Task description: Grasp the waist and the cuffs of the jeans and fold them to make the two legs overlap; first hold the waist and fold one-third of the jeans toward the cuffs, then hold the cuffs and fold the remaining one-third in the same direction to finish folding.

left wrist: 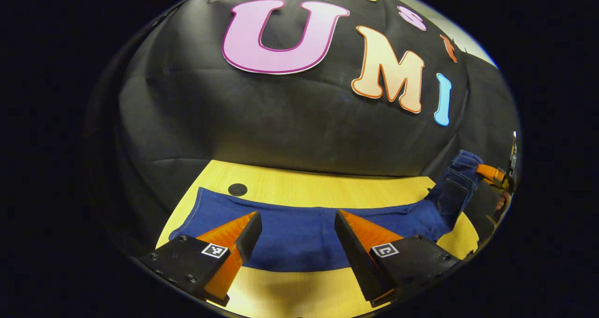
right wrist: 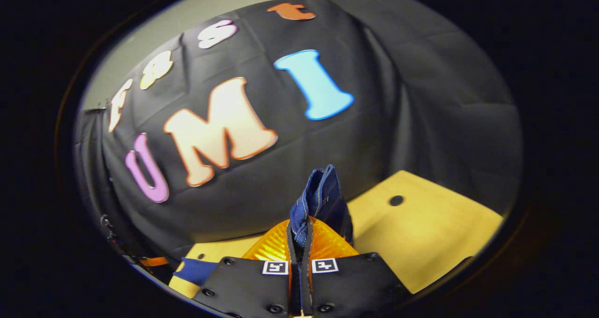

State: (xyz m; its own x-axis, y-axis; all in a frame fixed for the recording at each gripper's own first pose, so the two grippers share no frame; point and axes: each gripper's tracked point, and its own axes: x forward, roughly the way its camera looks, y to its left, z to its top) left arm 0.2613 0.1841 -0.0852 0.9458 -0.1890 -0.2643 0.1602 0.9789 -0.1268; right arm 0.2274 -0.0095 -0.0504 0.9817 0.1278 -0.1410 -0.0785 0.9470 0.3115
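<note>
- Dark blue denim jeans [left wrist: 299, 236] lie spread flat across a pale yellow wooden table [left wrist: 299, 187], stretching sideways just beyond the tips of the left gripper [left wrist: 297, 231].
- In the left gripper view, that claw hangs over the cloth with its two fingers spread wide apart, the blue fabric showing in the gap between them and nothing pinched.
- Off to that claw's right, one end of the jeans rises off the table in a bunched fold, lifted at the table's edge by the right gripper [left wrist: 491, 173], seen small and far off.
- In the right gripper view, the right gripper [right wrist: 299, 243] is pressed together on a folded bunch of the jeans [right wrist: 320, 201], the stitched denim standing upright out of the pinch.
- Ahead and to the right of that claw, a small round black hole [right wrist: 396, 200] marks the bare tabletop [right wrist: 435, 234].
- A matching round black spot [left wrist: 237, 189] sits on the table beyond the left claw, just past the jeans' far edge.
</note>
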